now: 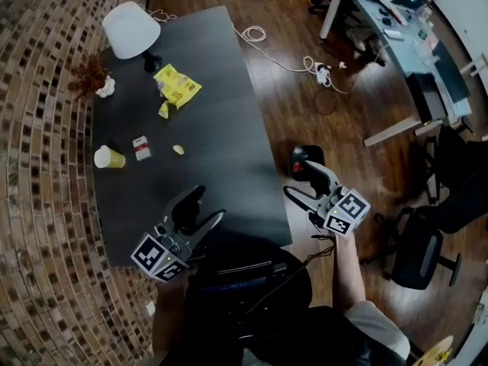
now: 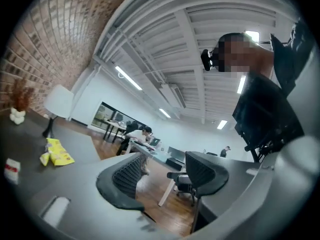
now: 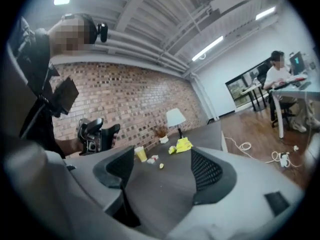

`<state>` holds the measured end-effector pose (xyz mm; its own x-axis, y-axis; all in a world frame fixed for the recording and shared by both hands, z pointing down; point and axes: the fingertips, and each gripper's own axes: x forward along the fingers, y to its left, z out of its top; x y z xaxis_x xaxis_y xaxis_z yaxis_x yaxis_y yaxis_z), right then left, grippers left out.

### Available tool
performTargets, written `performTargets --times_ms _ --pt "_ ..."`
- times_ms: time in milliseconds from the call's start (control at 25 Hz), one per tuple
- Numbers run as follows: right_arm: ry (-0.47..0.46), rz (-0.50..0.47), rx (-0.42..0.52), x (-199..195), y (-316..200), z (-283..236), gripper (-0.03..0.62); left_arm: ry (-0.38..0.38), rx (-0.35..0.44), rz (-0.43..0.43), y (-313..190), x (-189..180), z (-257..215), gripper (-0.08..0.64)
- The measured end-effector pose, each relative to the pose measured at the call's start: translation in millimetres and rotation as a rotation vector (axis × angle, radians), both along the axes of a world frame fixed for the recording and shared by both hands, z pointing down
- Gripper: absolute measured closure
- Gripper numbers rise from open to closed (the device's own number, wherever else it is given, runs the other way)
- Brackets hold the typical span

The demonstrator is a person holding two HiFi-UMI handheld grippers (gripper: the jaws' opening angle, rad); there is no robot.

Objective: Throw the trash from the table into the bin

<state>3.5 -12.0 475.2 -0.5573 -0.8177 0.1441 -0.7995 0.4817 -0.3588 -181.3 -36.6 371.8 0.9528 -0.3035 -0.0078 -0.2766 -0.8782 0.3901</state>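
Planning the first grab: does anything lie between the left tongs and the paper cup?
Nothing visible does: the open left tongs are over the near end of the table, its top bare up to the paper cup.

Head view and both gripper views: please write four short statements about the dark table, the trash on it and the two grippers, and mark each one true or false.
1. The left gripper and the right gripper both have their jaws apart, with nothing between them. True.
2. The crumpled yellow wrapper lies on the dark table near the white table lamp. True.
3. The yellow paper cup is held in the right gripper. False: it stands on the table, apart from both grippers.
4. The small red and white box lies inside the cup. False: it lies on the table beside the cup.
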Motion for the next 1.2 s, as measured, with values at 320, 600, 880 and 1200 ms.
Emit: performTargets --times_ms 320,600,880,1200 --pt "0.437 -0.371 -0.179 -210.2 -137.0 126.5 0.241 0.064 -0.115 -0.415 -17.9 -174.0 42.7 0.29" --pt "0.653 -0.321 -0.437 -294.7 -252.3 233.3 0.279 0.102 -0.159 -0.544 -23.0 -279.2 74.8 0.29" --pt "0.757 -0.224 -0.527 -309.0 -276.4 258.5 0.42 0.132 -0.203 -0.468 -42.4 -305.5 99.8 0.29" --pt "0.532 -0.146 -0.518 -259.7 -208.2 210.3 0.548 0.133 -0.171 -0.286 -66.2 -256.3 92.0 0.29"
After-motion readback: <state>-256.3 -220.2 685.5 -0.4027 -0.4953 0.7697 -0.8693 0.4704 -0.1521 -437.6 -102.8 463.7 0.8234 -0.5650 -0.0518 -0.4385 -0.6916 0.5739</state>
